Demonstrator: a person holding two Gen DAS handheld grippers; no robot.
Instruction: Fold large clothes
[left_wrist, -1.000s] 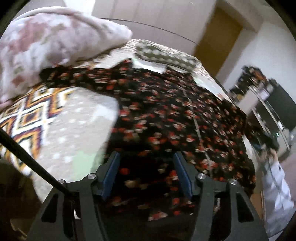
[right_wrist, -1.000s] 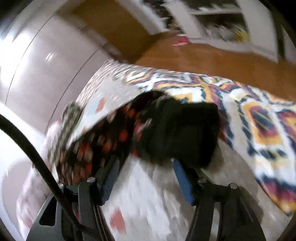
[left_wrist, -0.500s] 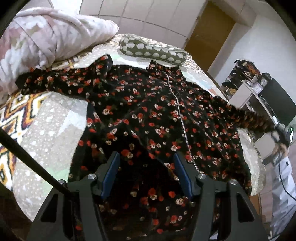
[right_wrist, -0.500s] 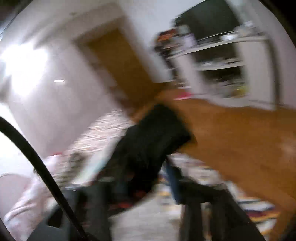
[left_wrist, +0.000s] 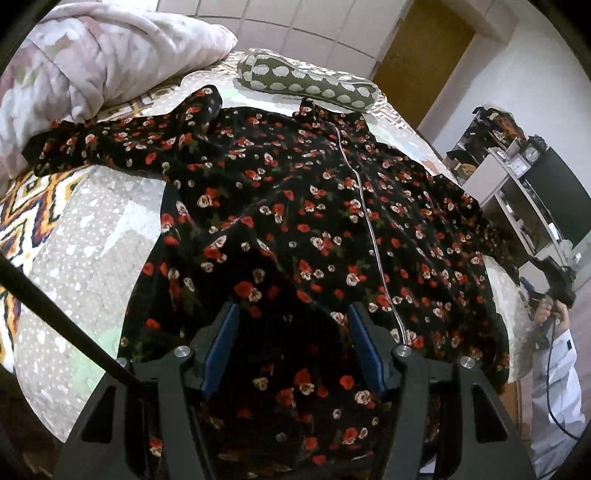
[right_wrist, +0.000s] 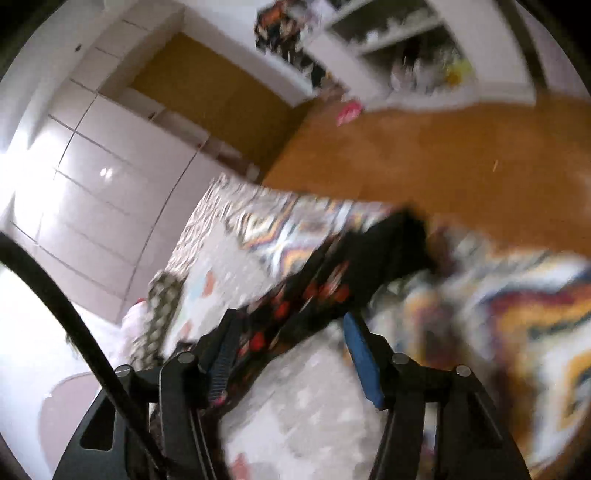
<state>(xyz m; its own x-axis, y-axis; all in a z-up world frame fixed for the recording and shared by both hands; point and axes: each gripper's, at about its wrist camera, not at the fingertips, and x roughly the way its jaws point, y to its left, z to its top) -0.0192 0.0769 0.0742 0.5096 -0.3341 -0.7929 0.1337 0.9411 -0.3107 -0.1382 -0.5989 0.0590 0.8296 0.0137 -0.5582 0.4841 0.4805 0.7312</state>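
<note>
Black floral dress (left_wrist: 314, 221) spread flat across the bed (left_wrist: 85, 251), filling the middle of the left wrist view.

Its sleeve (right_wrist: 332, 291) runs diagonally through the centre of the blurred right wrist view. The left gripper (left_wrist: 293, 343) hangs over the hem at lower centre, blue pads (left_wrist: 221, 347) apart, cloth beneath them. The right gripper (right_wrist: 290, 350) is opening; the sleeve lies against its left pad, clear of the right one. A spotted bolster (left_wrist: 306, 79) sits at upper centre, a pale quilt (left_wrist: 92, 62) upper left.
</note>
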